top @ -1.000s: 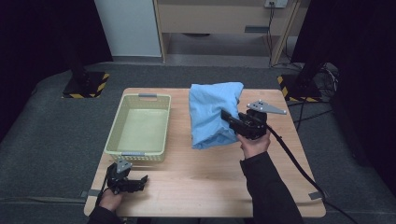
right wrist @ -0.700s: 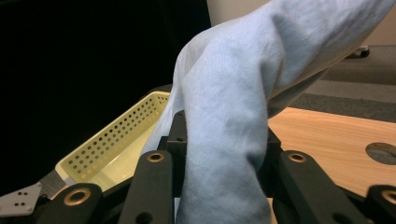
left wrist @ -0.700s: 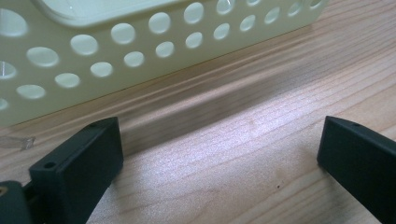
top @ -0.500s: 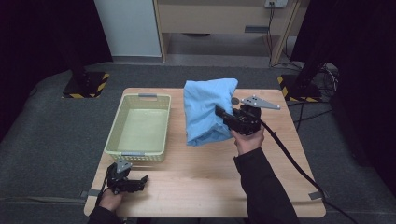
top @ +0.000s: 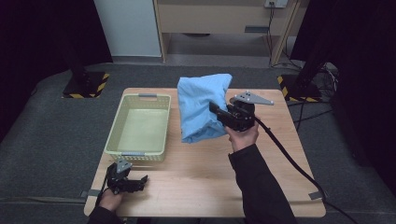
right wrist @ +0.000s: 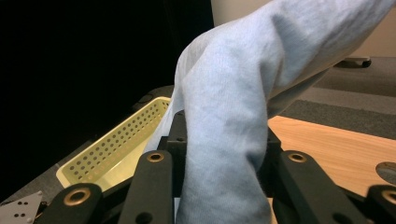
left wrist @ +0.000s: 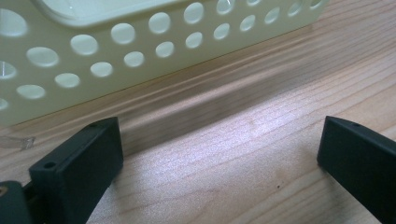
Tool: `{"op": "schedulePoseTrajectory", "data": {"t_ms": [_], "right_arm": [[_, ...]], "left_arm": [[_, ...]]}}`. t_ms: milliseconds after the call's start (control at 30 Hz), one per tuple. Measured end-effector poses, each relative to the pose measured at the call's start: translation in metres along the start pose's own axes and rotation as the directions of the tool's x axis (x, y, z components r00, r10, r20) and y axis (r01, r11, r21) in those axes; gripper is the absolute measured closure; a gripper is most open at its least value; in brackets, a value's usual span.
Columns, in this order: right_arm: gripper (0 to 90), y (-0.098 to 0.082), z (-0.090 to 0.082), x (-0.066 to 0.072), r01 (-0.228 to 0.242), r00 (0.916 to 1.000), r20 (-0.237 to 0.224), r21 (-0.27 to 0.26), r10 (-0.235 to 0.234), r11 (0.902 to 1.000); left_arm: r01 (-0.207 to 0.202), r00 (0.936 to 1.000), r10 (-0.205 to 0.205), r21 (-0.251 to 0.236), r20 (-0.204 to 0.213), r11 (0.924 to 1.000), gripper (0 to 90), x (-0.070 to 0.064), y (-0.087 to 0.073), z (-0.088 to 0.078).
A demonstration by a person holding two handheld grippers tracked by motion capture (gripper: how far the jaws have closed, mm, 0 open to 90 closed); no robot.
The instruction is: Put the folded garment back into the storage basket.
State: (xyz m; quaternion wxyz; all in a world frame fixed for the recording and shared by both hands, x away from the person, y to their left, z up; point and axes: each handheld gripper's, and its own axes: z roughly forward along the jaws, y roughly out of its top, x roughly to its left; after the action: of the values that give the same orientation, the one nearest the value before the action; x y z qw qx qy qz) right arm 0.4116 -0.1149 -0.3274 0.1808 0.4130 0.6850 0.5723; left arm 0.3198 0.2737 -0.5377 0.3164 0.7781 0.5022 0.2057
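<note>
The right tool (top: pixel 215 110) grips the light blue folded cloth (top: pixel 201 107), lifted beside the pale yellow perforated plastic basket (top: pixel 122 130), likely for dropping in; the left tool (top: pixel 140 181) rests open before the basket

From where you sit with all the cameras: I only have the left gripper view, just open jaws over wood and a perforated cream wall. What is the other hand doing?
Observer: The right gripper is shut on a light blue cloth, held beside the basket, between it and the table's right side.
Operator: Is the cloth already over the basket?
Observer: Not in the high view; its lower end hangs over bare table, right of the basket's rim.
Operator: Anything inside the basket?
Observer: Its floor looks bare in the high view.
Operator: And where does my left gripper sit?
Observer: The left gripper lies near the table's front left corner, just in front of the basket, jaws open.
</note>
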Motion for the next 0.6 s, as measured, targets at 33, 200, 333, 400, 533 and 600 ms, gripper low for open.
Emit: {"op": "schedulePoseTrajectory", "data": {"t_ms": [33, 200, 333, 400, 533, 600], "right_arm": [[68.0, 0.001, 0.001, 0.001, 0.002, 1.0, 0.0, 0.0, -0.002, 1.0], [68.0, 0.004, 0.005, 0.005, 0.005, 1.0, -0.007, -0.001, -0.005, 1.0], [68.0, 0.006, 0.008, 0.01, 0.015, 0.9999, -0.005, -0.001, -0.015, 0.9999], [68.0, 0.008, 0.011, 0.012, 0.013, 0.9998, -0.013, -0.003, -0.013, 0.9999], [68.0, 0.009, 0.015, 0.015, 0.01, 0.9998, -0.018, -0.004, -0.01, 0.9999], [68.0, 0.01, 0.018, 0.017, 0.013, 0.9998, -0.016, -0.002, -0.013, 0.9999]], "left_arm": [[0.0, 1.0, 0.0, 0.0, 0.0, 1.0, 0.0, 0.0, 0.0, 0.0], [-0.001, 1.0, 0.001, 0.0, 0.0, 1.0, 0.0, 0.0, 0.0, 0.0], [0.0, 1.0, 0.0, 0.0, 0.0, 1.0, 0.0, 0.0, 0.0, 0.0], [0.0, 1.0, 0.0, 0.0, 0.0, 1.0, 0.0, 0.0, 0.0, 0.0], [0.0, 1.0, 0.0, 0.0, 0.0, 1.0, 0.0, 0.0, 0.0, 0.0], [0.0, 1.0, 0.0, 0.0, 0.0, 1.0, 0.0, 0.0, 0.0, 0.0]]}}
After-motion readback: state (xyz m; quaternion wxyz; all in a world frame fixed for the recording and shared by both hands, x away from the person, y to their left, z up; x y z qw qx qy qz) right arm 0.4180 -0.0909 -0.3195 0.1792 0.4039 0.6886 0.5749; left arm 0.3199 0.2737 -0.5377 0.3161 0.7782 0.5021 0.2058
